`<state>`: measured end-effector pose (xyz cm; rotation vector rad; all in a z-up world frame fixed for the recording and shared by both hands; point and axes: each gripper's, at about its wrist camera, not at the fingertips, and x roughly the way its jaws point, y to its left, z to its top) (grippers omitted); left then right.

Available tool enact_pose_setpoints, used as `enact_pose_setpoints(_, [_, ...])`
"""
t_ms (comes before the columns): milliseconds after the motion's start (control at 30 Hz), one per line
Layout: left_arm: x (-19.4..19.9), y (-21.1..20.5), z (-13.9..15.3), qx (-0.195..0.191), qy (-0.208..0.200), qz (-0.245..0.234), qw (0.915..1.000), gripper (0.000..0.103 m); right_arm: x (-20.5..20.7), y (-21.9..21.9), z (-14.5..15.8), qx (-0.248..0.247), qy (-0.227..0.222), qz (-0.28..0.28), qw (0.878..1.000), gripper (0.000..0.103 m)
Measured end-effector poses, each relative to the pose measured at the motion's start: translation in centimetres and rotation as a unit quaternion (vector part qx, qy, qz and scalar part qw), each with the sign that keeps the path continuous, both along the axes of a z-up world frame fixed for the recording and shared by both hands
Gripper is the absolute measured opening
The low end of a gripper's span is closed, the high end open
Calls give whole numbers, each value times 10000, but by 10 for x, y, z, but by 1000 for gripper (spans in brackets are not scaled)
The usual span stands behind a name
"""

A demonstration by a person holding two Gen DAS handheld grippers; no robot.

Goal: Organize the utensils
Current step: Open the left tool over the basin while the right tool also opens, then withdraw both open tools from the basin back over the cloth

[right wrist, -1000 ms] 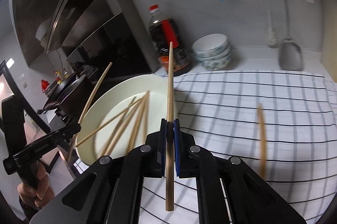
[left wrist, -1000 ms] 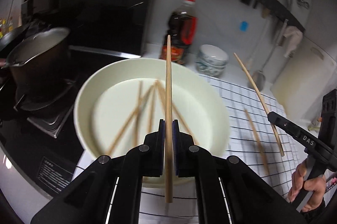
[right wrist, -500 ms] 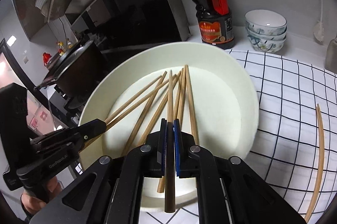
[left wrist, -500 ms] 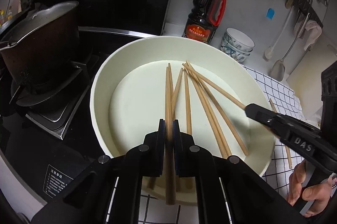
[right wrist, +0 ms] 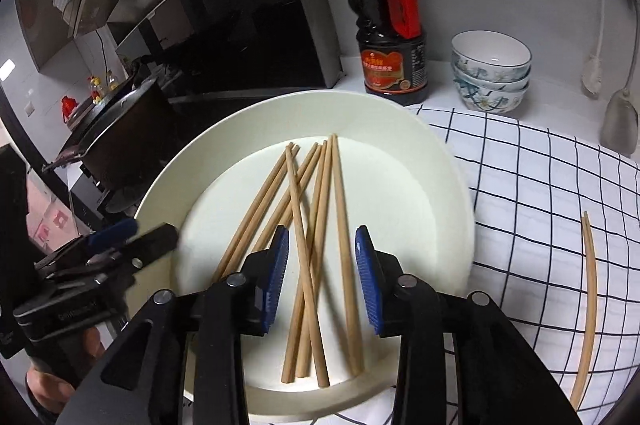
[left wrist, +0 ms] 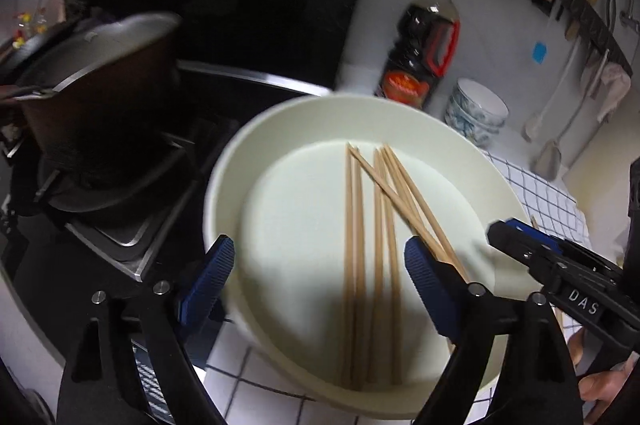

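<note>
Several wooden chopsticks (left wrist: 374, 245) lie in a large cream plate (left wrist: 288, 129); they also show in the right wrist view (right wrist: 316, 237), in the same plate (right wrist: 432, 201). My left gripper (left wrist: 320, 281) is open and empty above the plate's near edge. My right gripper (right wrist: 322, 277) is open and empty over the chopsticks. Each gripper shows in the other's view, the right one (left wrist: 520, 241) and the left one (right wrist: 132, 237). A pair of chopsticks (right wrist: 588, 301) lies on the checked cloth (right wrist: 540, 185) to the right.
A dark pot (left wrist: 96, 89) sits on the stove left of the plate. A soy sauce bottle (right wrist: 390, 25) and stacked bowls (right wrist: 490, 71) stand behind the plate. Ladles and a spatula (left wrist: 550, 153) hang on the wall.
Both grippers have opened and let go of their chopsticks, which now lie in the plate with the others. Both grippers have come closer over the plate.
</note>
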<state>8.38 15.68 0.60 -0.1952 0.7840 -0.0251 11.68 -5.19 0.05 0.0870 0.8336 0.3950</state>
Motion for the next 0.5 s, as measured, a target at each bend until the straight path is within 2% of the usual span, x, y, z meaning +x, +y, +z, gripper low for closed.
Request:
enact_pose_setpoints(200, [-9, 4, 2, -30, 1, 99, 9999, 85, -4, -6, -1, 17, 4, -23, 10000, 38])
enact_pose_setpoints(300, [-12, 3, 1, -35, 18, 102, 9999, 85, -9, -6, 0, -14, -49, 9, 10000, 44])
enact_pose_setpoints(500, [-24, -2, 4, 104, -93, 131, 9998, 87, -21, -5, 5, -102, -197, 83, 9997, 48])
